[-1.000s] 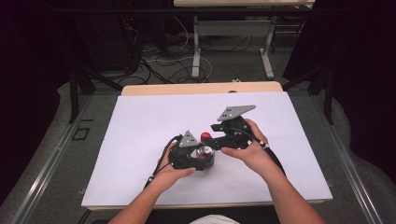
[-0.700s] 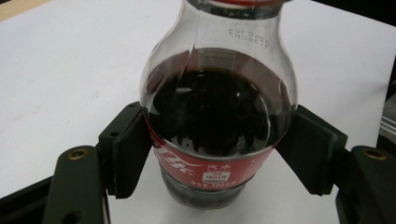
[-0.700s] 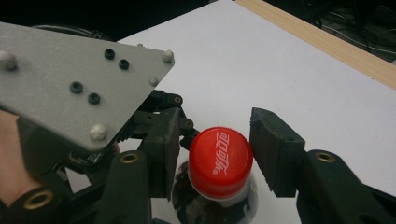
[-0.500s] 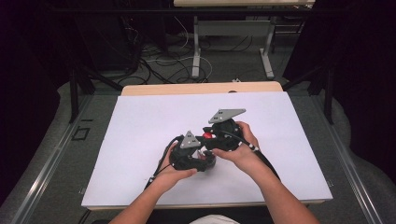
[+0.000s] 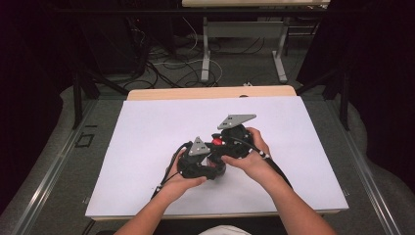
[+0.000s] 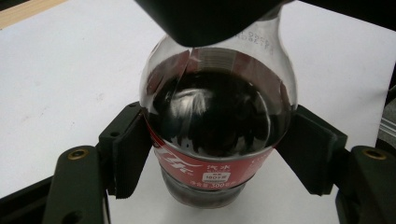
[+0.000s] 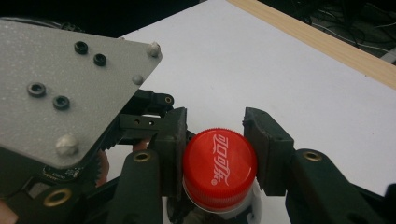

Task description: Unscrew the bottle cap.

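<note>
A white surface (image 5: 147, 137) with a pale wooden far edge stands in a dark room, cables and table legs on the floor behind it. Near the middle of the high view, the person's left hand (image 5: 178, 181) holds the left claw (image 5: 208, 164) low against a small cola bottle (image 5: 215, 159), which stands upright on the sheet; from up there, little of the bottle shows between the black bodies besides its red cap (image 5: 217, 142).

The left claw view tells more: the bottle (image 6: 217, 126) holds dark drink, wears a red label, and both pads are pinching it at the label's height, one on each side. The right claw's dark underside covers the bottle's top there.

To the right in the high view, the right hand (image 5: 252, 156) holds the right claw (image 5: 220, 143) over the bottle's top. The right claw view looks straight down on the cap (image 7: 219, 163), white script across it, with the jaws having just closed so that both pads press its sides. The left claw's grey three-cornered plate (image 7: 60, 88) lies at that view's left.
</note>
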`<state>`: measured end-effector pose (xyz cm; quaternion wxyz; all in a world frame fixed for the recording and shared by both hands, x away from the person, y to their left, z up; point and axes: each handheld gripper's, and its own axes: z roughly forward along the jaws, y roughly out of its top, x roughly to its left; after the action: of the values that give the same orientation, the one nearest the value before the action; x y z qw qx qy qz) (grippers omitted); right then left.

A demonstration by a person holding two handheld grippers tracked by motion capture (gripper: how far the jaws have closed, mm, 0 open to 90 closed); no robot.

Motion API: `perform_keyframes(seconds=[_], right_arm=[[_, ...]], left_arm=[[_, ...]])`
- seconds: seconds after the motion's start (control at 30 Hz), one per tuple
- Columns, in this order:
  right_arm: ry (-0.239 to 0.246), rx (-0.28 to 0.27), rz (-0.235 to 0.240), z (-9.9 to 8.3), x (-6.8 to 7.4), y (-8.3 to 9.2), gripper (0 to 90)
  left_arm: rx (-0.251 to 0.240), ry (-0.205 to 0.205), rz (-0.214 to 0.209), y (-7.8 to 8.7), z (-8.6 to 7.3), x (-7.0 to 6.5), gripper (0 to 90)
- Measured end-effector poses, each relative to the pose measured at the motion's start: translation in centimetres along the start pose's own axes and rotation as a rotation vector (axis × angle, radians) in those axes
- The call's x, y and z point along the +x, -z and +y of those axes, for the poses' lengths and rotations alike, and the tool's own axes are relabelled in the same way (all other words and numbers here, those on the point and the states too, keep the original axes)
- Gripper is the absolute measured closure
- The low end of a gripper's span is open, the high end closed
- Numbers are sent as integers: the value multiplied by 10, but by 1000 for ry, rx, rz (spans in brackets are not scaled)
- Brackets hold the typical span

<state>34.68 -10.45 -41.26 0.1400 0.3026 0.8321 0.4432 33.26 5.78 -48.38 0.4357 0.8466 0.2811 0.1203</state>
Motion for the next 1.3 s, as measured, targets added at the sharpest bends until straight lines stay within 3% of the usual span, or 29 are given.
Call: perform_keyframes(seconds=[0.33,0.37,0.73,0.83,0.87,0.9,0.93,1.0,1.03,1.07,1.13,1.17,1.2,1.3], right_arm=[[18,2,23,2,-2,1,609],[18,2,23,2,-2,1,609],[99,33,128,6,-9,4,612],[149,59,200,9,-15,5,613],[149,59,200,9,-15,5,613],[192,56,242,10,-18,5,613],[205,60,271,11,-20,4,613],[218,62,293,12,-22,3,613],[282,77,340,14,-26,3,612],[282,77,340,14,-26,3,612],[331,94,409,16,-30,2,612],[331,94,409,16,-30,2,612],[351,105,453,18,-33,1,612],[386,103,489,20,-37,0,612]], left_arm=[[17,-5,-16,2,1,1,304],[1,-2,-7,1,0,0,304],[21,-9,-49,4,3,0,306],[21,-14,-54,5,3,-1,306],[17,-25,-52,5,4,-1,306],[17,-28,-55,6,4,-1,305],[24,-33,-62,6,4,0,305],[27,-38,-66,7,5,0,305],[26,-42,-61,7,5,-1,305],[29,-41,-67,6,5,-2,305],[28,-44,-73,6,5,-2,305],[35,-46,-83,7,5,-2,305],[41,-44,-93,8,6,-2,304],[24,-51,-85,7,6,-3,304]])
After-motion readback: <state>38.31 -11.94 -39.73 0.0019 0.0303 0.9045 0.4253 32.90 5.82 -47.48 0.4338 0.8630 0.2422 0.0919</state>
